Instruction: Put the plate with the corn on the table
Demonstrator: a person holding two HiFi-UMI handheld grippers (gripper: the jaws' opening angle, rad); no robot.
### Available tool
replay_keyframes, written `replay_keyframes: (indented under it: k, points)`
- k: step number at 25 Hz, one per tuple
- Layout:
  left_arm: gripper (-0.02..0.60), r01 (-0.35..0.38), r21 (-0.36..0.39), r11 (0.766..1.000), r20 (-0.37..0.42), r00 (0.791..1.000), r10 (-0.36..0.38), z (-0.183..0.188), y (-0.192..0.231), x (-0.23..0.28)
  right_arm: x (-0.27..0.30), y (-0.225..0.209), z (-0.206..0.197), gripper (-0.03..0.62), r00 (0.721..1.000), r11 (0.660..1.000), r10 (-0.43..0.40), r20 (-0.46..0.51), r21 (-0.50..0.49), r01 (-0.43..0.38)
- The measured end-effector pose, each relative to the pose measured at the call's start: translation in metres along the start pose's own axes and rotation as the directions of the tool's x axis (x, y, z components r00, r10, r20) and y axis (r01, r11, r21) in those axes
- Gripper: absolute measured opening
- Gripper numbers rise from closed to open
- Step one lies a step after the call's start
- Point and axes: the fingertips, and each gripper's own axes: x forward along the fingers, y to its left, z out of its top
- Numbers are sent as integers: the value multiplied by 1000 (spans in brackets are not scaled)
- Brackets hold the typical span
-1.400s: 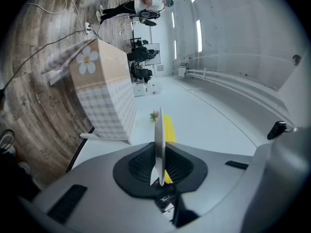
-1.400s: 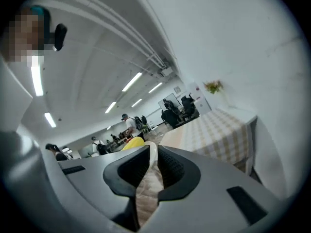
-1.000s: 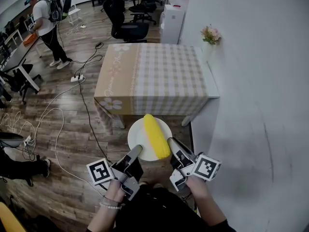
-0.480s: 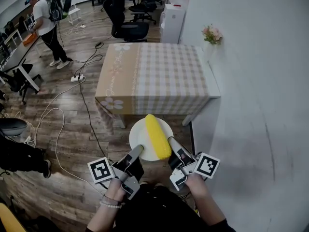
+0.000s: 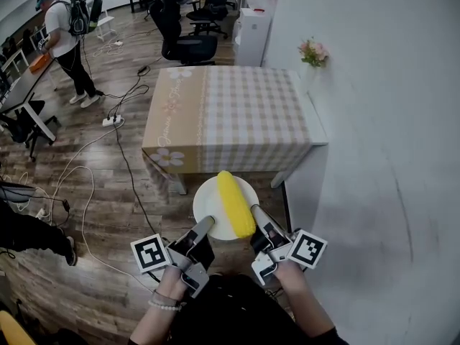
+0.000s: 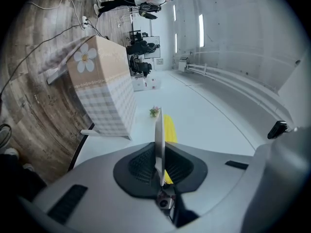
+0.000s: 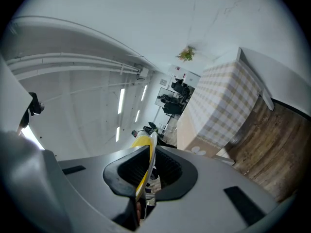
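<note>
The plate (image 5: 208,204) is white and round. It is held in the air above the wooden floor (image 5: 108,214), just in front of the near edge of the table (image 5: 237,113), and is not on the table. One yellow corn (image 5: 236,203) cob lies on the plate, right of centre, with its length pointing from the person toward the table.

The left gripper (image 5: 203,223) grips the near left rim of the plate. In the left gripper view the plate shows edge-on, with both ribbed pads pressed against it from either side. The right gripper (image 5: 256,211) grips the near right rim, close beside the near end of the corn. In the right gripper view the rim is likewise pinched between the two pads, with the corn showing yellow against it. Whether that jaw also touches the corn cannot be told. The left hand (image 5: 167,287) and right hand (image 5: 291,275) each hold a gripper from behind.

The table has a checked cloth with a beige band and flower prints along its left side. Its top is bare. It stands against a white wall (image 5: 374,121). A small bunch of flowers (image 5: 313,51) stands at the far right corner of the table, by the wall.

Cables (image 5: 122,157) run across the floor left of the table. Black office chairs (image 5: 183,31) and a white cabinet (image 5: 251,34) stand beyond the table. A person (image 5: 61,31) with a backpack stands at the far left.
</note>
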Motion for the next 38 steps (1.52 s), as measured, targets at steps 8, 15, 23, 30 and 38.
replay_keyframes:
  k: [8, 15, 23, 30, 38]
  points:
    - [40, -3, 8, 1000, -7, 1000, 3, 11, 2, -12, 9, 6, -12, 66, 1000, 1000, -7, 7, -10, 7]
    - [40, -6, 13, 1000, -12, 1000, 6, 18, -2, -13, 14, 8, -12, 66, 1000, 1000, -21, 5, -7, 21]
    - [40, -5, 6, 1000, -19, 1000, 5, 23, 0, 6, 20, 0, 3, 66, 1000, 1000, -31, 5, -3, 31]
    - [40, 4, 6, 1000, -13, 1000, -4, 29, -1, 38, 29, -10, 34, 64, 1000, 1000, -23, -4, -13, 23]
    - [40, -1, 0, 1000, 21, 1000, 1, 39, 0, 79, 46, -29, 70, 64, 999, 1000, -10, -47, -15, 10]
